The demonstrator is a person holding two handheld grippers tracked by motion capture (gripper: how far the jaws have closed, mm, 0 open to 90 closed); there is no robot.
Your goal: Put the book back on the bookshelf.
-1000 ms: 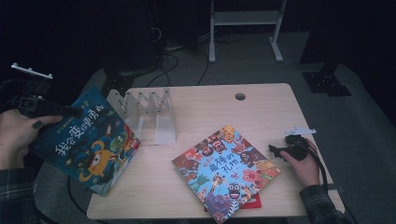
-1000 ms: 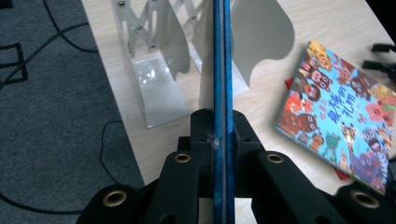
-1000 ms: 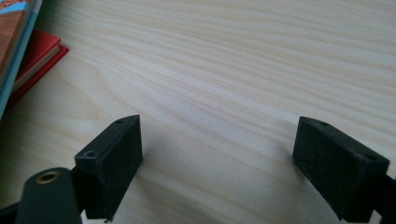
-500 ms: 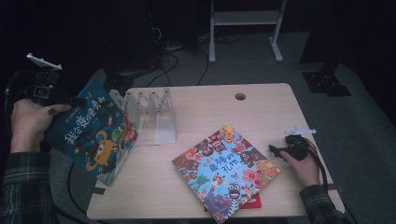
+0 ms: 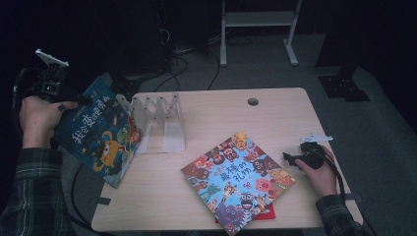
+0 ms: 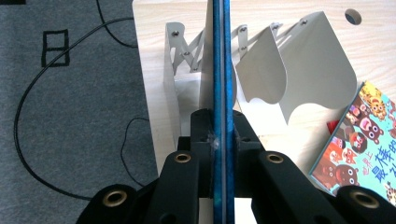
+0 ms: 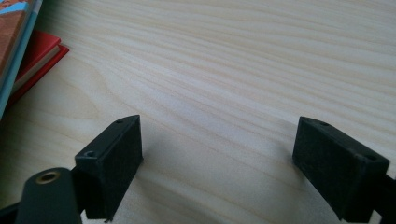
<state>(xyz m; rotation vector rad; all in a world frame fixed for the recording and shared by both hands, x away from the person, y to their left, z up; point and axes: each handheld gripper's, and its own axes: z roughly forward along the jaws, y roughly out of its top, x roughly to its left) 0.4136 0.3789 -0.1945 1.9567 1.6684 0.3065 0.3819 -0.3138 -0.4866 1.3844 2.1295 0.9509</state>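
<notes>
My left gripper (image 5: pixel 74 101) is shut on the top edge of a blue picture book (image 5: pixel 98 132), which hangs tilted in the air off the table's left edge. In the left gripper view the book (image 6: pixel 222 70) runs edge-on between the jaws, above a white folding book rack (image 6: pixel 280 70). That rack (image 5: pixel 157 123) stands on the table's left part. A second colourful picture book (image 5: pixel 238 179) lies flat at the front middle on a red book (image 5: pixel 268 214). My right gripper (image 5: pixel 290 158) rests on the table at the right, open, with bare wood between its jaws (image 7: pixel 219 154).
The wooden table (image 5: pixel 255 123) has a cable hole (image 5: pixel 253 102) near its far edge. Black cables (image 5: pixel 78 191) lie on the grey carpet to the left. A white metal stand (image 5: pixel 258 19) is on the floor behind the table.
My left gripper has lifted the blue book and swung it right, closer to the rack. The right gripper has stayed put.
</notes>
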